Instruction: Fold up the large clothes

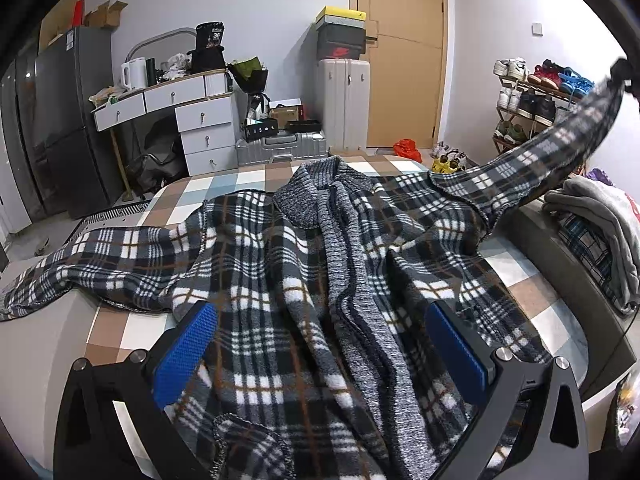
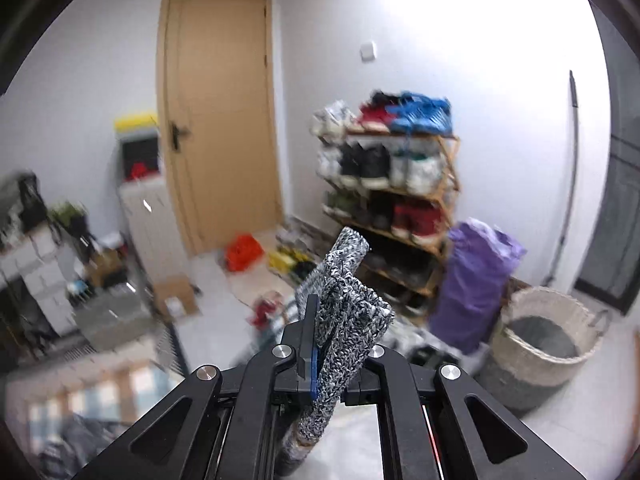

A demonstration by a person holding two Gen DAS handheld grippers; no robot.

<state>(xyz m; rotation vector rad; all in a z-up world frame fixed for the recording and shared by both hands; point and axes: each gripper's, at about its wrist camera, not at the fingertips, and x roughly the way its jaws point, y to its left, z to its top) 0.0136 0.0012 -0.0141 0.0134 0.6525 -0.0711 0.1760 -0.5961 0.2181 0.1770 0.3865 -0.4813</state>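
Observation:
A large plaid fleece jacket (image 1: 256,264) with a grey knit collar and front band lies spread on the checked bed (image 1: 248,178). My left gripper (image 1: 320,344) hovers open just above the jacket's front, its blue pads (image 1: 186,354) wide apart with cloth below them. The jacket's right sleeve (image 1: 560,144) is lifted up to the upper right, where my right gripper (image 1: 622,70) holds its end. In the right wrist view the right gripper (image 2: 324,344) is shut on the sleeve's grey knit cuff (image 2: 348,304), which sticks up between the fingers.
A folded grey garment (image 1: 600,216) lies on the bed's right side. Beyond the bed stand white drawers (image 1: 200,120), suitcases (image 1: 344,104), a door (image 1: 404,52) and a shoe rack (image 2: 388,184). A woven basket (image 2: 544,344) and a purple bag (image 2: 476,280) stand on the floor.

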